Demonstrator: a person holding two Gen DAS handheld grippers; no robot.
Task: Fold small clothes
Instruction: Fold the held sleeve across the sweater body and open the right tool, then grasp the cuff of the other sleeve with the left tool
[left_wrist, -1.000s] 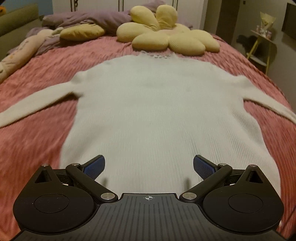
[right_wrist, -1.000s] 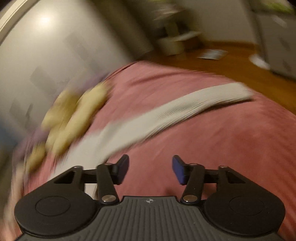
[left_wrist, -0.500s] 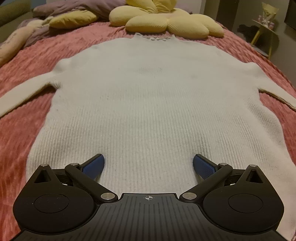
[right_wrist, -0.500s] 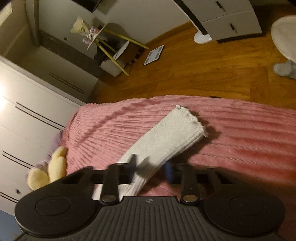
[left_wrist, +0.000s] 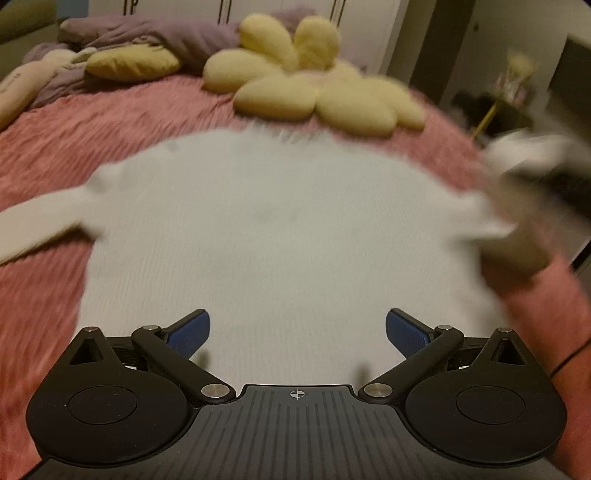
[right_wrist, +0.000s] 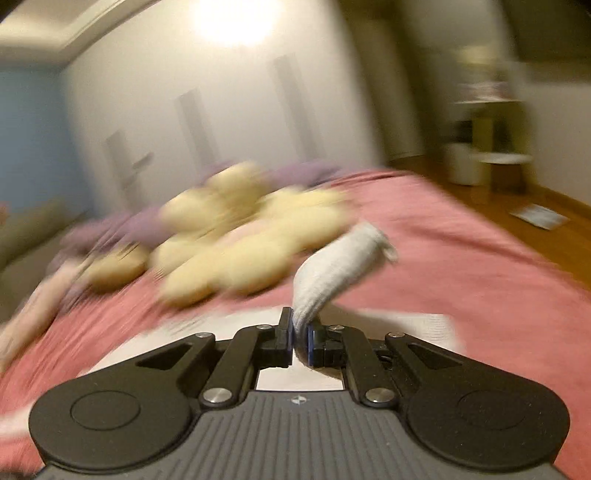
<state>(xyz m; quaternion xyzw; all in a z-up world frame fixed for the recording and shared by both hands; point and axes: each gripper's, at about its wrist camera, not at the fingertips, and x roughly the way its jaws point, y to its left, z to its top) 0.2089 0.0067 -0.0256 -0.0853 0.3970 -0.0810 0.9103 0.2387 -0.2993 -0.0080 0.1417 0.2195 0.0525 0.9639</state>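
A white ribbed knit sweater (left_wrist: 280, 236) lies flat on the pink bedspread (left_wrist: 48, 155), collar toward the pillows, its left sleeve spread out at the left. My left gripper (left_wrist: 297, 330) is open and empty, hovering over the sweater's hem. My right gripper (right_wrist: 300, 338) is shut on the sweater's right sleeve (right_wrist: 332, 266), and the cuff sticks up past the jaws above the bed. In the left wrist view the right gripper (left_wrist: 546, 173) shows as a blur at the right edge, with the sleeve lifted.
A yellow flower-shaped cushion (left_wrist: 314, 92) and purple bedding (left_wrist: 155, 37) lie at the head of the bed. A white wardrobe (right_wrist: 221, 110) stands behind. A wooden floor (right_wrist: 535, 206) and a small side table (right_wrist: 491, 147) are to the right of the bed.
My right gripper has closed on the right sleeve and lifted it off the bedspread, swinging toward the sweater's body. My left gripper drew back and up a little and stays open.
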